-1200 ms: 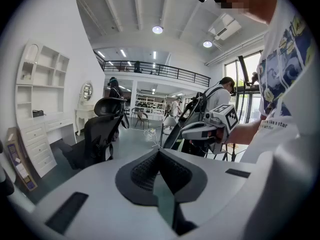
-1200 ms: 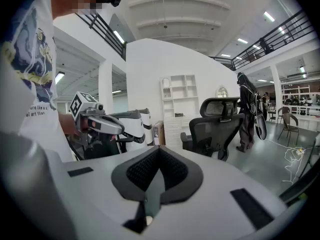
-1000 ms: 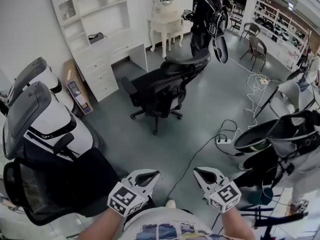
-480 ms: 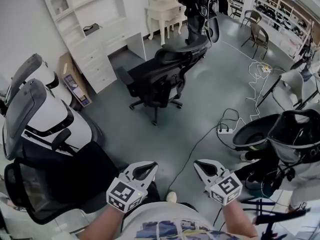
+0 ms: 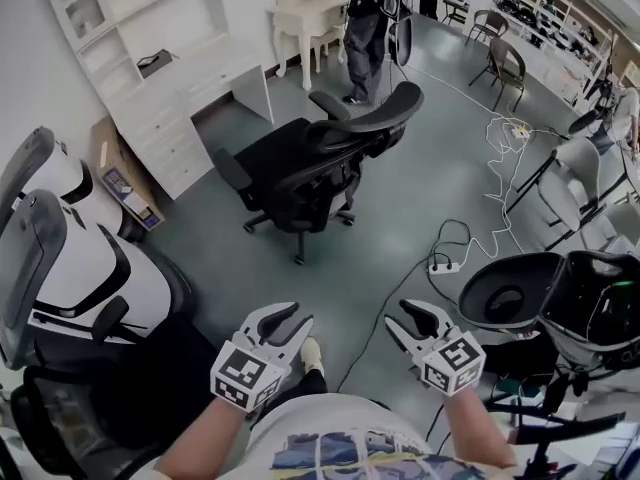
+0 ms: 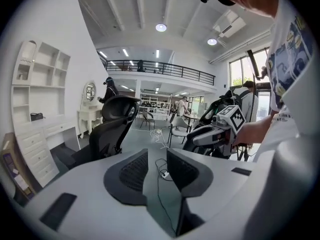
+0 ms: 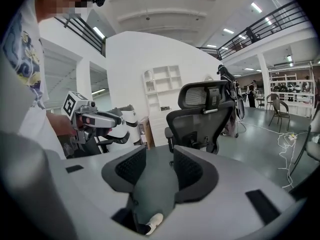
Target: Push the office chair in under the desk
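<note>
The black office chair (image 5: 305, 163) stands on the grey floor, a little out from the white desk with shelves (image 5: 190, 83) at the back left. Its seat faces the desk and its backrest faces me. Both grippers are held low in front of me, well short of the chair. My left gripper (image 5: 284, 319) and right gripper (image 5: 409, 319) have their jaws opening, with nothing between them. The left gripper view shows the chair (image 6: 114, 126) ahead on the left and the right gripper (image 6: 220, 130) beside it. In the right gripper view the chair (image 7: 202, 115) is straight ahead.
White and black chairs (image 5: 75, 258) crowd the left. A power strip (image 5: 443, 265) with trailing cables lies on the floor at right, near a round black chair (image 5: 510, 293). A person (image 5: 365, 28) stands behind the office chair by a white dressing table (image 5: 300, 13). A cardboard box (image 5: 120, 183) leans beside the desk.
Both grippers' jaws have gone from shut to parted. The view has shifted, so the chair and desk sit lower and further left in the frame. The person at the back has come into fuller view.
</note>
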